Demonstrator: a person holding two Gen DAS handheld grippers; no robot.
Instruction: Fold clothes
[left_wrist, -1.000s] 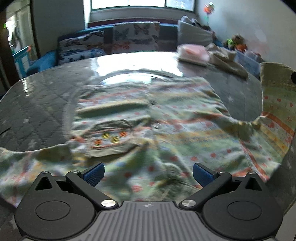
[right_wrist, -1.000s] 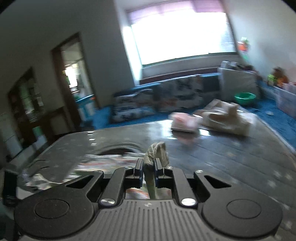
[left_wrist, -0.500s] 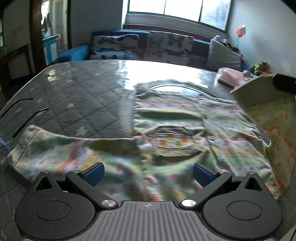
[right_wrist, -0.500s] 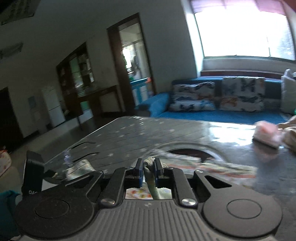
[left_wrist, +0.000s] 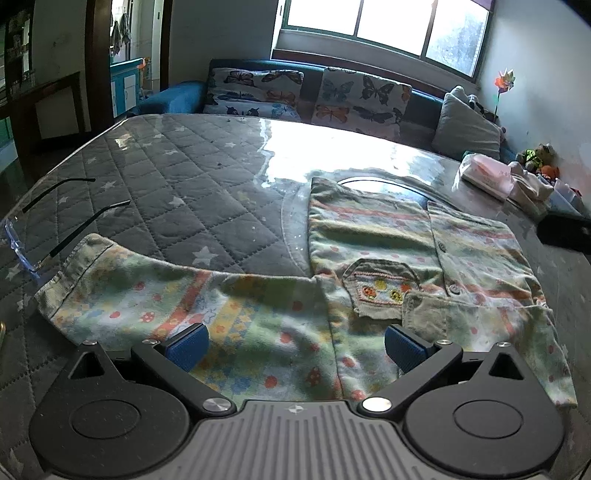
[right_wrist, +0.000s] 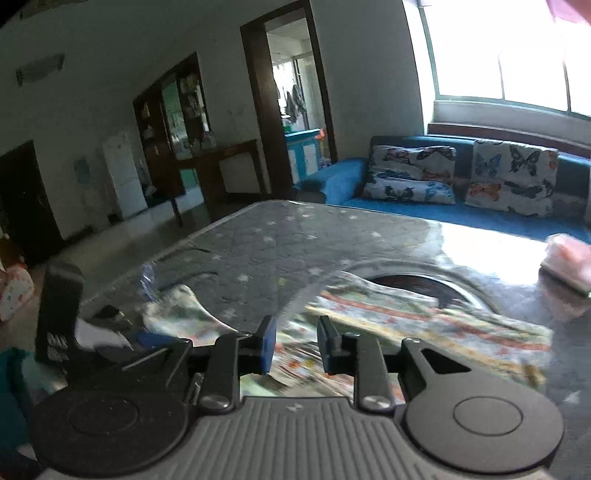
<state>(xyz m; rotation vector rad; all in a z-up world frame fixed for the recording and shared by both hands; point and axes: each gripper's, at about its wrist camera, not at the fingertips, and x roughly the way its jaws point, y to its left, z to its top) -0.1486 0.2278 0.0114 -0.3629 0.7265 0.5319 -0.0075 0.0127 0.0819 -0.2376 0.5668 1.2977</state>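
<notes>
Where it lies spread over the quilted grey counter (left_wrist: 177, 184), the small patterned shirt (left_wrist: 369, 236) shows pale green cloth with orange stripes and red dots, a buttoned front and a chest pocket (left_wrist: 380, 291) stitched with little round motifs. One sleeve (left_wrist: 147, 295) stretches out flat to the left, and the other is doubled across the lower front. A pair of glasses (left_wrist: 55, 229) rests near the outstretched cuff, and a folded pink pile (left_wrist: 487, 173) sits at the far right corner. Behind stands a blue sofa (left_wrist: 177, 99) with butterfly cushions (under a bright window). The left hand-held gripper (left_wrist: 295, 347) hovers over the hem, jaws wide apart and empty. The right hand-held gripper (right_wrist: 293, 347) has a narrow gap between its pads, nothing pinched; the cloth below it is blurred.
</notes>
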